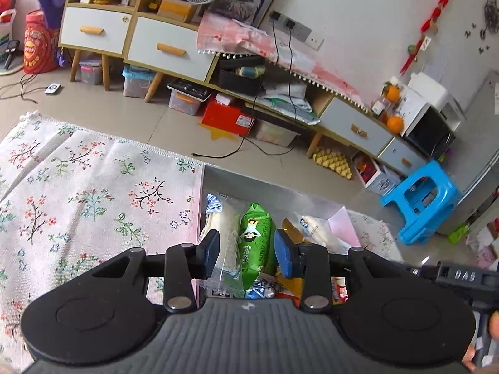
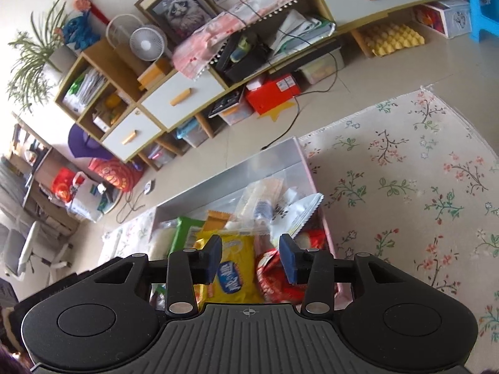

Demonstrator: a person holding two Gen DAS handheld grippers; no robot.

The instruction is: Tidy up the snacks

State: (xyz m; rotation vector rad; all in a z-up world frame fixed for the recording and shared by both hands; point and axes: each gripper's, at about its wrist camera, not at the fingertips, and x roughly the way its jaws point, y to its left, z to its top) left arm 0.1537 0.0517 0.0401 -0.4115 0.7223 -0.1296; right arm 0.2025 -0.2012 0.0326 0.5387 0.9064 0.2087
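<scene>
A pink-rimmed clear box (image 1: 338, 222) on the flowered rug holds several snack packets. In the left wrist view my left gripper (image 1: 246, 254) is open above the box, over a green packet (image 1: 254, 237) and a clear packet with a white roll (image 1: 224, 233). In the right wrist view my right gripper (image 2: 251, 257) is open above the same box (image 2: 307, 168), over a yellow packet (image 2: 234, 268) with a red packet (image 2: 274, 275) beside it. Neither gripper holds anything.
The flowered rug (image 1: 87, 187) lies on both sides of the box. A long cabinet with drawers (image 1: 168, 50) stands along the far wall, with storage boxes and cables on the tiled floor. A blue stool (image 1: 421, 199) stands at the right.
</scene>
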